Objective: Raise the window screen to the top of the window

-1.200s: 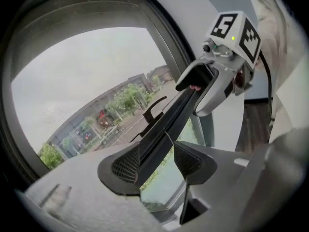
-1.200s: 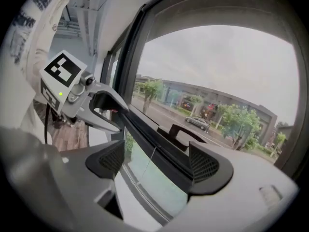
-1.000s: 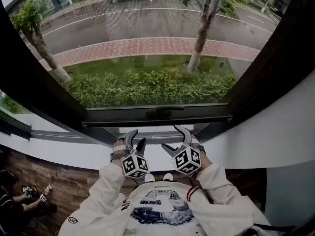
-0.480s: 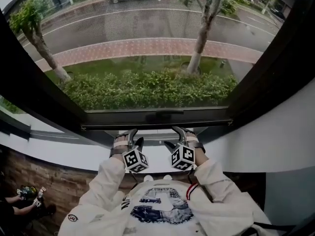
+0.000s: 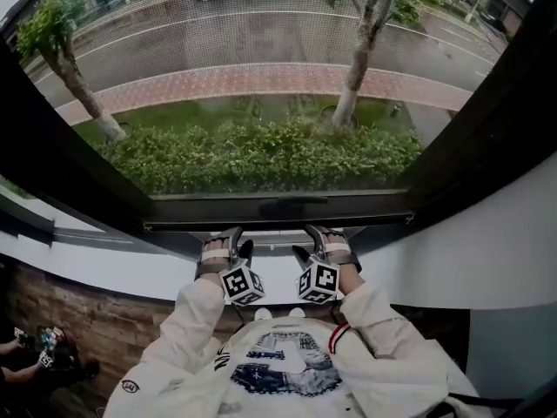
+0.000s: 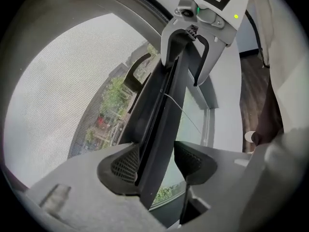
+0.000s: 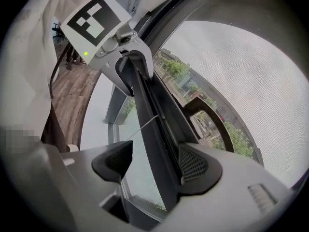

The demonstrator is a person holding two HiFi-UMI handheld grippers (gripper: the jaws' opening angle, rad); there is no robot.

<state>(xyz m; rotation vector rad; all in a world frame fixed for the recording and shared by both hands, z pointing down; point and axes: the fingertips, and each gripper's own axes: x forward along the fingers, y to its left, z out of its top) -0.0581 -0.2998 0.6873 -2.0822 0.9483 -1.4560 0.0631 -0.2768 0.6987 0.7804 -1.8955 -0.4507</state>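
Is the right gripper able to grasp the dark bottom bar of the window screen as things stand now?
Probably yes. The dark bottom bar of the window screen stands between the closing jaws of the right gripper, one pad at it, the other apart; nothing is in the way.

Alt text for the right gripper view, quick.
The window screen's dark bottom bar runs between the right gripper's closing jaws, one pad clear of it. The left gripper straddles the same bar farther along; grey mesh beyond.

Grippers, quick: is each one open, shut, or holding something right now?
Left gripper: open, straddling the window screen's black bottom bar, not clamped.
Right gripper: jaws closing around the same bar, not clamped yet.
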